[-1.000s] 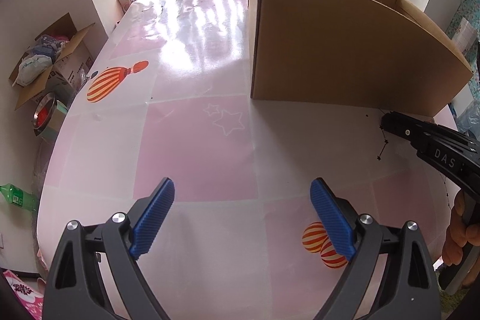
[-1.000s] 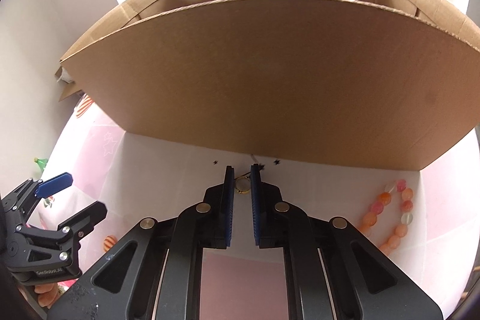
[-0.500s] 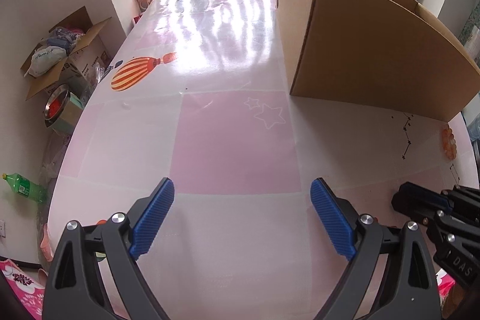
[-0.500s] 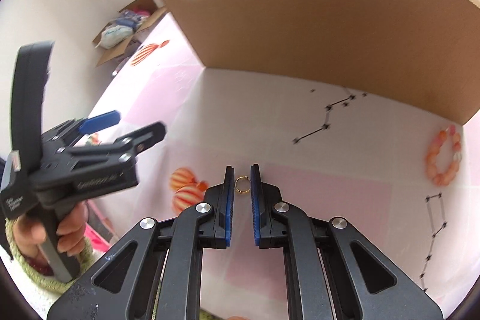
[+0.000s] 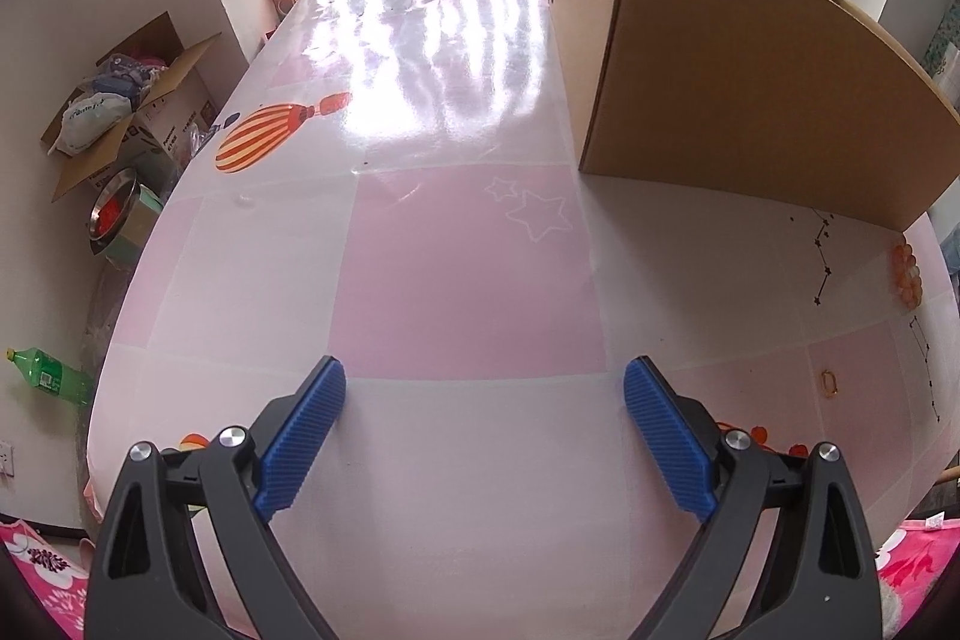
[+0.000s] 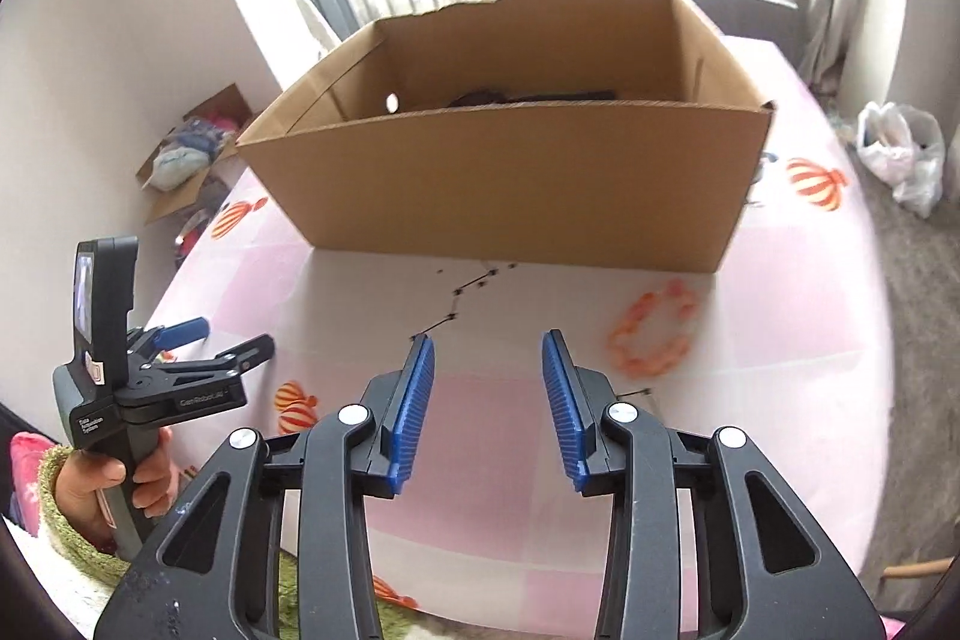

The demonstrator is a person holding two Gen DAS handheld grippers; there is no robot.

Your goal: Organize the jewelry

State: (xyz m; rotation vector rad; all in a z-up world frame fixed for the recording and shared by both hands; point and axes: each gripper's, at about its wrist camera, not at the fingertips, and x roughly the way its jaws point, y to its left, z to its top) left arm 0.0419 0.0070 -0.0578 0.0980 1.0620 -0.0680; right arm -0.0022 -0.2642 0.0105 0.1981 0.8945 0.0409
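I had the desk [image 6: 252,280] under both cameras, with the big cardboard box [image 6: 510,184] standing at the far side of it, top centre of the right wrist view. In that view the bead bracelet [image 6: 654,334] lay in front of the box's near wall, right of centre, and the thin black chain [image 6: 465,292] trailed from the box's foot down toward my right tongs [image 6: 487,379]. Their jaws were opening, and nothing sat between the blue pads.

The small gold ring [image 5: 829,383] was the thing I judged the next move would turn on. In the left wrist view it lay flat on a pink square at the right edge of the frame, well off to the right of the left tongs [image 5: 483,436] and below the second chain [image 5: 927,370]. Its long axis ran roughly up-and-down in the picture. The left tongs stood wide open over bare desk, gripping nothing. I could not see the ring in the right view, so which hand sat nearer I could only guess: the right one, I reckoned.
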